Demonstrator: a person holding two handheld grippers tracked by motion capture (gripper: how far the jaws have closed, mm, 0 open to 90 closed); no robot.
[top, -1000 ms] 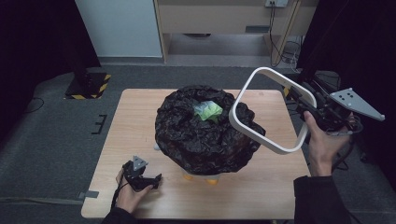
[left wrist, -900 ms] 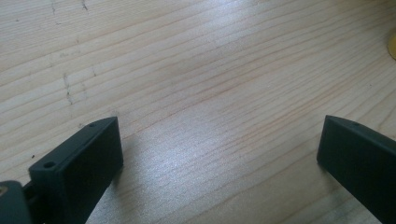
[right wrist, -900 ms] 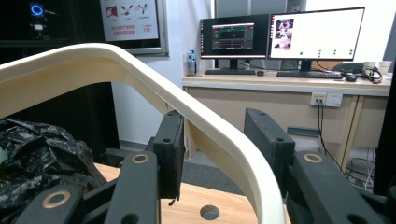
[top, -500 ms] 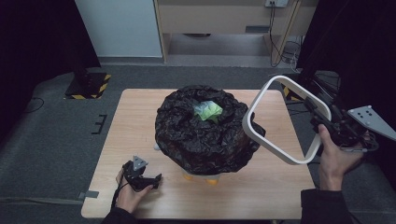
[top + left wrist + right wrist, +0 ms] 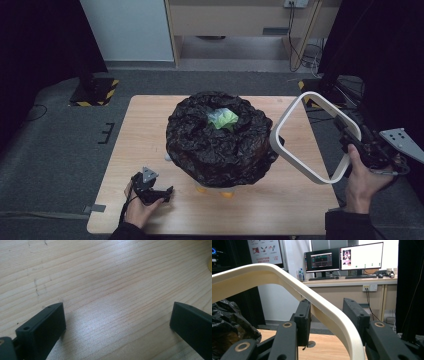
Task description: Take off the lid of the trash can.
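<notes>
Change: your right gripper (image 5: 361, 148) has carried the white rounded-square plastic ring frame (image 5: 311, 136) rightward and lower, off the bag and out past the table's right edge.
Left gripper: your left gripper (image 5: 150, 187) rests on the light wooden table (image 5: 150, 130) at the near-left, its 2 jaws spread wide over bare wood with nothing between them.
Right gripper: its 2 jaws are clamped on the frame's rim, which runs up between them in the right gripper view.
Frame: tilted, its far side leaning toward the bag, just beside it.
Bag: the crumpled black plastic bag (image 5: 220, 142) covers a bin at the table's middle; a pale green wad (image 5: 223, 118) lies in its opening.
</notes>
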